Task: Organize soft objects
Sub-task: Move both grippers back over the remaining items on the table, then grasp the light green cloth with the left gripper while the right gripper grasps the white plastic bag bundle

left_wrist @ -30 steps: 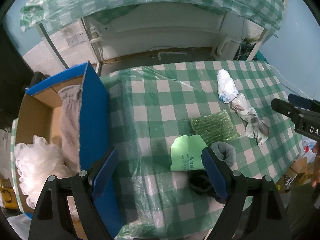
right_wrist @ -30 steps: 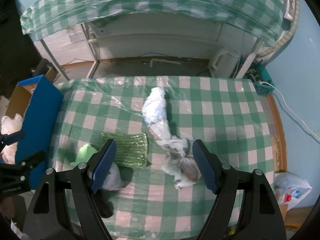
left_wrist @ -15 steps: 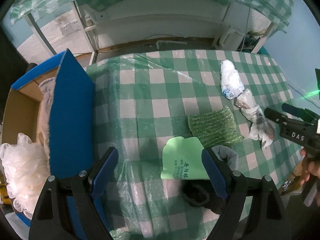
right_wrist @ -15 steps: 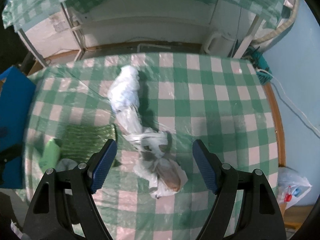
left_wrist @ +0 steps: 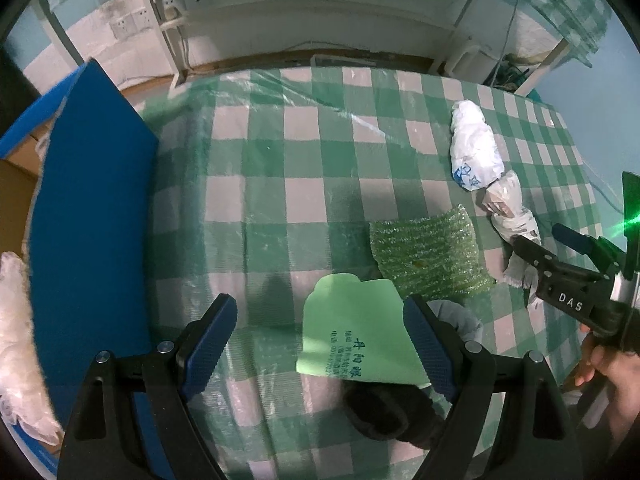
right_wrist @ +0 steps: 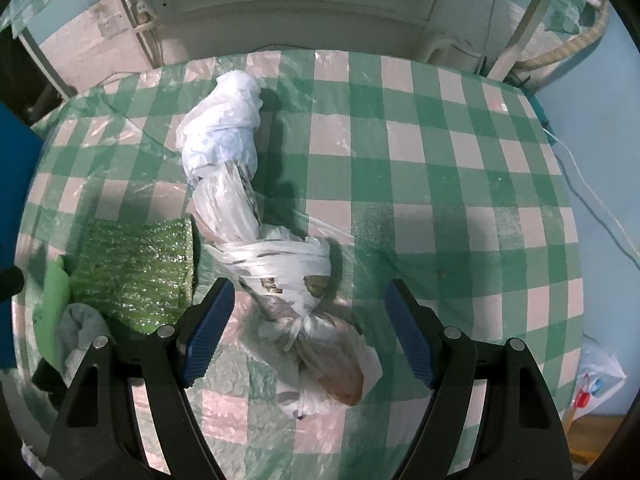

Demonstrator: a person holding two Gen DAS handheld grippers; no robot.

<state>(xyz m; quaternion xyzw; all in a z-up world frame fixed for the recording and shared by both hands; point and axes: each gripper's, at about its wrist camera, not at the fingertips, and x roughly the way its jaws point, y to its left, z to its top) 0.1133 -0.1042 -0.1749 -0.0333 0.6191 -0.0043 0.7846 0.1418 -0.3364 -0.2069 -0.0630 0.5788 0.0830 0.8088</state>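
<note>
**Bags under the right claw**

The right gripper (right_wrist: pixel 306 330) is spread wide, holding nothing. The knotted plastic bags (right_wrist: pixel 256 220) lie between its fingers — a long string running from upper left to bottom middle. The left gripper (left_wrist: pixel 320 344) — also spread, empty — hangs over the green sheet (left_wrist: pixel 356 332).

You have lowered both grippers toward the checked tablecloth (right_wrist: pixel 440 184). Your right gripper (right_wrist: pixel 308 330) now straddles the knotted plastic bags (right_wrist: pixel 280 264), previously farther ahead of it. Your left gripper (left_wrist: pixel 320 344) has closed in on the green paper (left_wrist: pixel 356 340) beside the bags.
</note>
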